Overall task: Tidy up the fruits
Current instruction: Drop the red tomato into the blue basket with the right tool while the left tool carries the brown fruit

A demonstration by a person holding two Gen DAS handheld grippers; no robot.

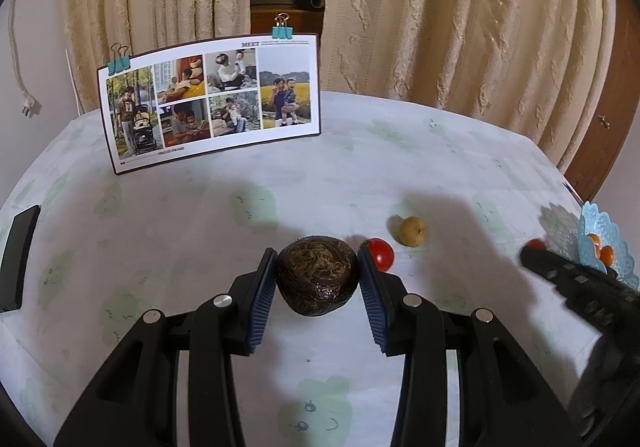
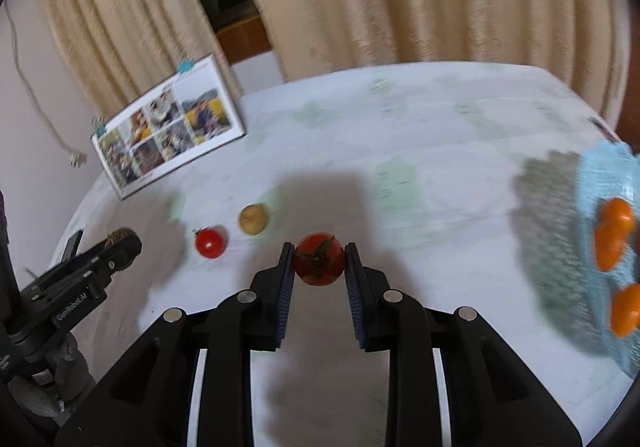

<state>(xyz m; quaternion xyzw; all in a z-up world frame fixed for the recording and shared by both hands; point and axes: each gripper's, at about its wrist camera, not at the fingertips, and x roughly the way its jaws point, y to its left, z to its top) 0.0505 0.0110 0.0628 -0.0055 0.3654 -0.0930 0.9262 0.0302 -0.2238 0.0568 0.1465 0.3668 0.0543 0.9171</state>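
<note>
A pale cloth-covered tabletop (image 1: pixel 400 151) carries a photo card (image 1: pixel 210 99) at its far-left edge. The left gripper (image 1: pixel 318 279) fingers clasp a dark brown wrinkled fruit (image 1: pixel 318 279). The right gripper (image 2: pixel 319 261) fingers clamp a stemmed tomato (image 2: pixel 319 259), lifted clear. A second tomato (image 2: pixel 210 242) and tan fruit (image 2: pixel 253 219) lie mid-tabletop.

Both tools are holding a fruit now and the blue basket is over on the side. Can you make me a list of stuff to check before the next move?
1. Right tool shut on the red tomato, pads on both sides: ok.
2. Left tool gripping the dark brown fruit between its pads: ok.
3. Blue basket in view, to the right of the right tool: ok.
4. Room in the basket: cannot tell; orange fruits already lie in it and part is out of frame.
5. Fruit still waiting on the table: not ok; a small red tomato and a tan fruit remain.
6. Way to the basket clear of things: ok.
</note>
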